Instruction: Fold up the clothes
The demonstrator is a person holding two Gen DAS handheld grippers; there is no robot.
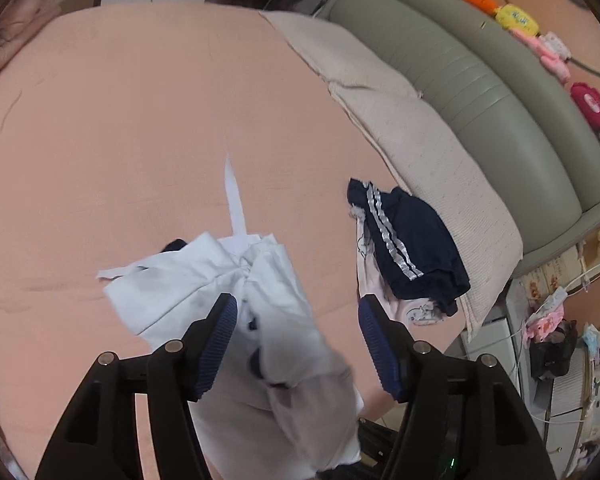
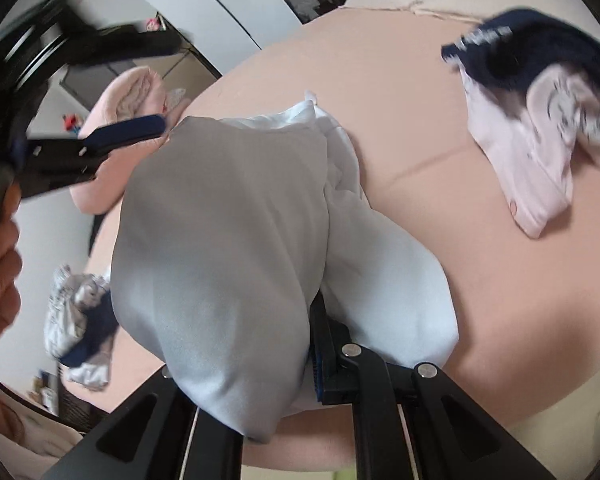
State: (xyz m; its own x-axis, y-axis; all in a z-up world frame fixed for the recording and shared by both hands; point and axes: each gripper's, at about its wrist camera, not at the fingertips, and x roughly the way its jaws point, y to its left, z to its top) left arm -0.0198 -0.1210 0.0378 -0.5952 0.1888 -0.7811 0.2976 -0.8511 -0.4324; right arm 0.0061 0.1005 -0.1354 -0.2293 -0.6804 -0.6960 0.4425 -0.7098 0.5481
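**A:** What do you see from the left wrist camera?

**B:** My left hand-held gripper (image 1: 298, 320) sits at the lower centre, its blue-padded fingers (image 1: 220, 344) spread wide with nothing between them. Beyond them a white garment (image 1: 204, 280) lies bunched on a pink bed (image 1: 120, 140), one narrow strap pointing up the frame. At centre right, a navy garment with white stripes (image 1: 412, 240) rests on a pale pink piece (image 1: 366, 264), beside a beige blanket (image 1: 400, 120) and a grey-green headboard (image 1: 480, 80).

**A:** And the right wrist camera?

**B:** My right hand-held gripper (image 2: 314, 354) is clamped on the white garment (image 2: 240, 240), which billows across the centre. The left hand-held gripper (image 2: 112, 136) shows at the upper left, blurred.
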